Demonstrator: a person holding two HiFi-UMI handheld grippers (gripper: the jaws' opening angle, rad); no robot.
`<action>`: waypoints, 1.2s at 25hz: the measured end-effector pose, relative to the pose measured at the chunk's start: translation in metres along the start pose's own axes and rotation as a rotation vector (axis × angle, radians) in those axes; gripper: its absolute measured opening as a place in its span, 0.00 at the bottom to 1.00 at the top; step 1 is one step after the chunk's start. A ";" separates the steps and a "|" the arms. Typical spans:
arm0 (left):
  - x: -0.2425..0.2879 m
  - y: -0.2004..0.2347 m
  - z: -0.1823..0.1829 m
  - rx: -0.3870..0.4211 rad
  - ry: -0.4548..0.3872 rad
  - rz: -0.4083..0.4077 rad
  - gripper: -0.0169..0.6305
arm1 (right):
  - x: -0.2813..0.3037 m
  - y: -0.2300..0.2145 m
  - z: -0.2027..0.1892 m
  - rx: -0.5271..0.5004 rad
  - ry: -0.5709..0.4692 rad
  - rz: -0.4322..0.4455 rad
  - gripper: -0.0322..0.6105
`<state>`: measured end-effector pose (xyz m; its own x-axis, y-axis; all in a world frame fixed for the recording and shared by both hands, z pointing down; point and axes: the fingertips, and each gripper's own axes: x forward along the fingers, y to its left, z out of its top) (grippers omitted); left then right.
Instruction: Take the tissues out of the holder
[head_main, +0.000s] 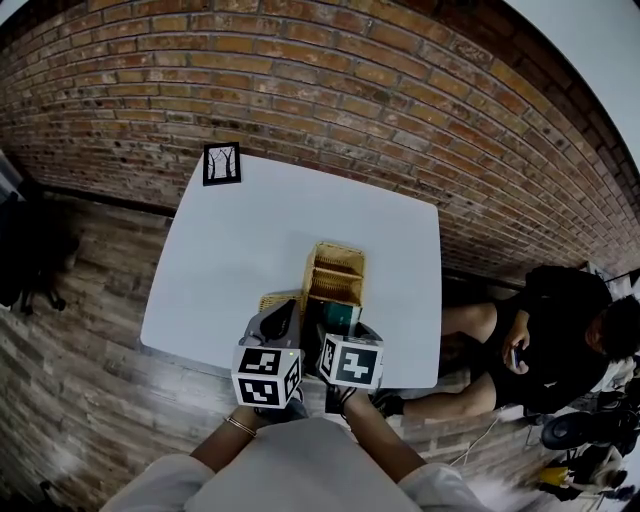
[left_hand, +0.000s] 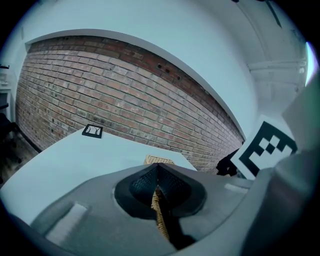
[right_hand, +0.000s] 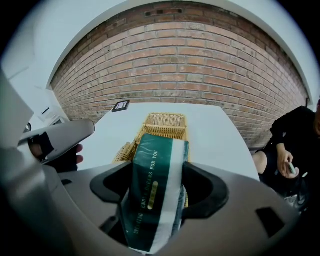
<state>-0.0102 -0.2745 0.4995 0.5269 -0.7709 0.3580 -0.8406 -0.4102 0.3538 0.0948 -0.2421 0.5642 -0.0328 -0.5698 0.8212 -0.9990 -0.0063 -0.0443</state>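
White table (head_main: 250, 230): tissue pack (right_hand: 152, 165), judged soft and light, is clamped at its flanks by right gripper (right_hand: 159, 187); holder (right_hand: 165, 122) rim is pinched by left gripper (left_hand: 159, 189).

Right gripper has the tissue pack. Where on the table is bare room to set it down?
Bare tabletop lies left of the wicker holder, out to the framed picture, and right of the holder to the table's edge. Crowded at the near edge: holder, wicker lid, left gripper, right gripper.
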 end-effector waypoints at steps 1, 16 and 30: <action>0.000 -0.001 0.000 0.003 -0.001 0.000 0.04 | -0.001 0.000 0.000 -0.002 0.000 -0.001 0.56; -0.004 0.001 0.005 0.012 -0.012 0.008 0.04 | -0.008 -0.003 0.002 -0.006 0.005 -0.005 0.55; 0.003 -0.012 0.001 0.014 -0.007 -0.020 0.04 | -0.037 -0.005 0.017 -0.016 -0.072 0.018 0.55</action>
<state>0.0016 -0.2721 0.4956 0.5423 -0.7660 0.3450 -0.8318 -0.4318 0.3488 0.1020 -0.2353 0.5243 -0.0489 -0.6272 0.7773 -0.9987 0.0175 -0.0487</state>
